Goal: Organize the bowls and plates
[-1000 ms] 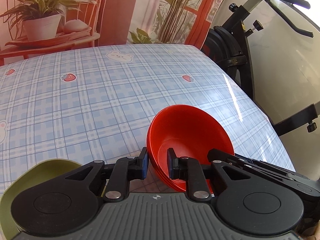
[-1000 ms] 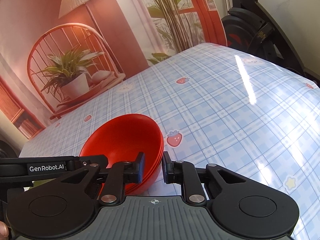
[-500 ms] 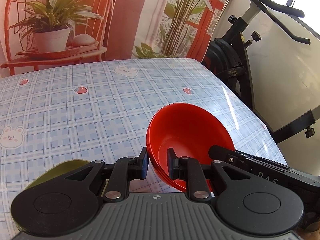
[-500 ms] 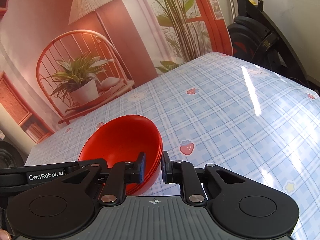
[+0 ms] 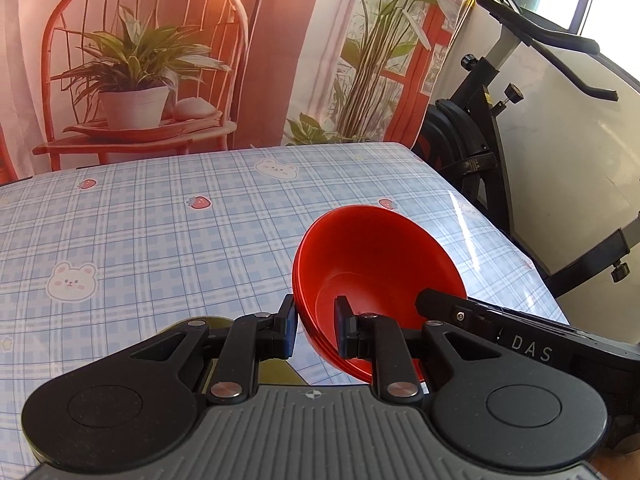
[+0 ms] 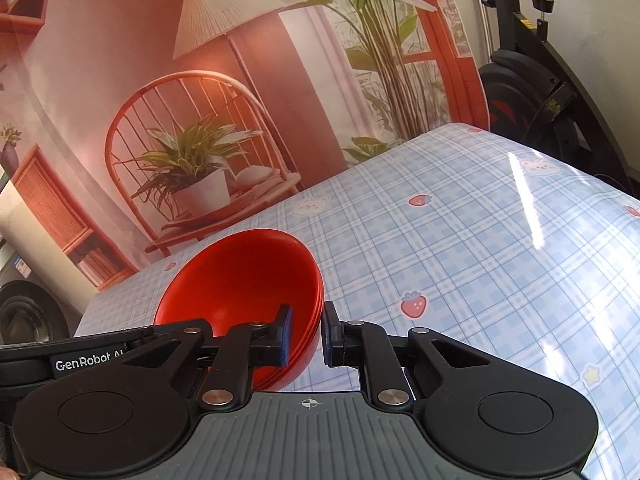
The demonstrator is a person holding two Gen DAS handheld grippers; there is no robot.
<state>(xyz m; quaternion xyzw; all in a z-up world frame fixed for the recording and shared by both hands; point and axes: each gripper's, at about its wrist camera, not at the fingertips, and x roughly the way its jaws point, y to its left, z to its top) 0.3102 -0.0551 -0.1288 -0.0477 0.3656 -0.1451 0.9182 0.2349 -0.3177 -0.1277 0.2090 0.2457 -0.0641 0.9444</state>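
Observation:
A stack of red bowls (image 5: 376, 264) is held up above the blue checked table, tilted. My left gripper (image 5: 316, 330) is shut on its left rim, one finger inside, one outside. My right gripper (image 6: 306, 334) is shut on the opposite rim of the same red bowl stack (image 6: 244, 276). The right gripper's body shows at the lower right of the left wrist view. An olive green plate (image 5: 208, 330) lies on the table under my left gripper, mostly hidden by it.
The table (image 5: 140, 232) has a glossy blue plaid cloth with bears and strawberries. A printed backdrop hangs behind its far edge. An exercise bike (image 5: 500, 120) stands past the table's right edge (image 5: 500, 236).
Both grippers have lifted the red bowl stack higher above the table, and both views now look more level. The green plate has dropped further under my left gripper.

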